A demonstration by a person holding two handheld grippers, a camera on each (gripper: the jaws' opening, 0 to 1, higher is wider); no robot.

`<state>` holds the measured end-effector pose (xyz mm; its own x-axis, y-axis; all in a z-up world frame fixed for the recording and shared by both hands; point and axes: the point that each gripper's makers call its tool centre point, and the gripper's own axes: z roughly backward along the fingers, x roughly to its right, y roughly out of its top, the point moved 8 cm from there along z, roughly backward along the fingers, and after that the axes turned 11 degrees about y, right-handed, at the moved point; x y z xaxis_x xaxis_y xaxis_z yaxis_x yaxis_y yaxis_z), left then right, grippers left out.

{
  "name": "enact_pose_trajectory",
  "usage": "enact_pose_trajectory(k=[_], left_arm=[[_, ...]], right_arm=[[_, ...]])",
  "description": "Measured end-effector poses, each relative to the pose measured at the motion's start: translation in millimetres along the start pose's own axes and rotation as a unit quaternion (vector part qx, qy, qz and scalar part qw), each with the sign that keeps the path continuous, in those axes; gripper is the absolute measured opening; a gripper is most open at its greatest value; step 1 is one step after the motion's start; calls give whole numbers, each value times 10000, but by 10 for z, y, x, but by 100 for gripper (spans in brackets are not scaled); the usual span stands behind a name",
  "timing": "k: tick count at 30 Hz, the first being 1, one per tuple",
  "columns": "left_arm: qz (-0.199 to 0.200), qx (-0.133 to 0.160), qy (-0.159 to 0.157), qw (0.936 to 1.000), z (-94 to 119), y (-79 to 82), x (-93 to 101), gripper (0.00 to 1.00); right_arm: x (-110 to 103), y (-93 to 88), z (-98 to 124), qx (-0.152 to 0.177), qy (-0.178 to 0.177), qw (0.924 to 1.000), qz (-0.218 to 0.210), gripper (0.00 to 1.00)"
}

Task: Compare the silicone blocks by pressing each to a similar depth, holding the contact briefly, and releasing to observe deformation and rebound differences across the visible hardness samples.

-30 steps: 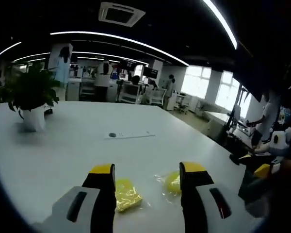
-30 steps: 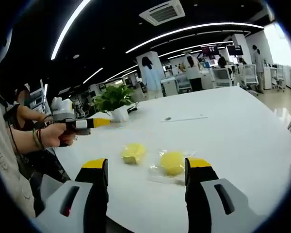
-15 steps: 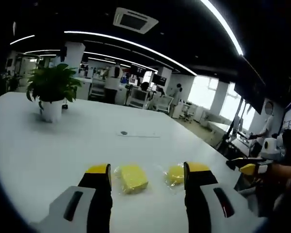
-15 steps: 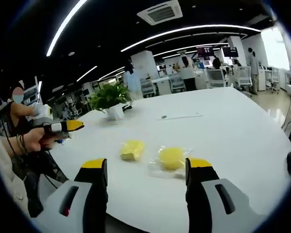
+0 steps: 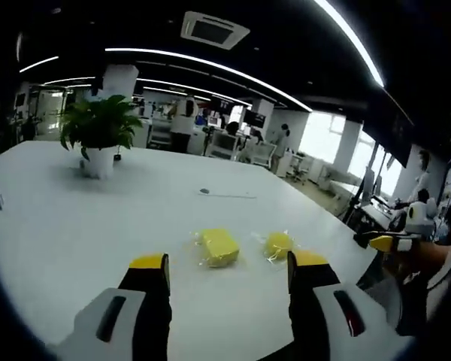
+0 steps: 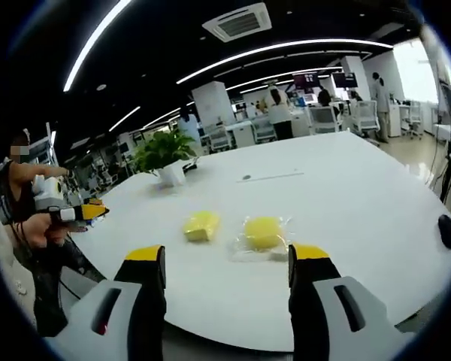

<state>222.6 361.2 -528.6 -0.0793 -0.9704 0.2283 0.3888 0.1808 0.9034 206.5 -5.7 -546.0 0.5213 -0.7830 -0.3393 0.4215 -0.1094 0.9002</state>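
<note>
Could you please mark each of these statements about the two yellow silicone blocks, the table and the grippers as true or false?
1. The left gripper is pressing the square yellow silicone block. False: its jaws stand open, short of the block.
2. The round yellow silicone block lies in clear plastic wrap. True.
3. Both blocks rest on the white table. True.
4. The green potted plant in a white pot stands between the two blocks. False: it stands far behind them on the table.
5. The right gripper is shut on the round block. False: it is open and holds nothing.
</note>
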Motion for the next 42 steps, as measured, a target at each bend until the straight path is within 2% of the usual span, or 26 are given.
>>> enact_pose_trajectory(k=[4,7,11,13,18,27,32,34,42], left_arm=[[-30,-41,85,10000,83,-79,-44,63],[193,-47,123,9997,132,-133,-90,64],[208,-144,201,9995,181,-211,-136,64],[412,-262,268,9984,213,-249,-167,62],[767,-252,311,9962,253,-272,-223,62],[766,-134,362,9963,276,-271,-211,60],[780,-174,320,9963,284,-293,-185,59],[730,-176,303,9967,285,-299,-175,59],[726,-229,295,9967,294,-307,-164,63]], right_arm=[[-10,-42,32,21,-40,10000,-47,62],[-24,-61,36,40,-57,9999,-94,61],[-29,-98,31,-21,-80,9998,-154,59],[-29,-115,23,-11,-73,9997,-234,60],[-36,-143,21,5,-81,9994,-326,61],[8,-185,72,76,-112,9987,-489,61],[8,-198,103,16,-75,9989,-468,62],[16,-227,114,-136,-90,9994,-311,62],[-31,-205,95,-69,8,9993,-380,62]])
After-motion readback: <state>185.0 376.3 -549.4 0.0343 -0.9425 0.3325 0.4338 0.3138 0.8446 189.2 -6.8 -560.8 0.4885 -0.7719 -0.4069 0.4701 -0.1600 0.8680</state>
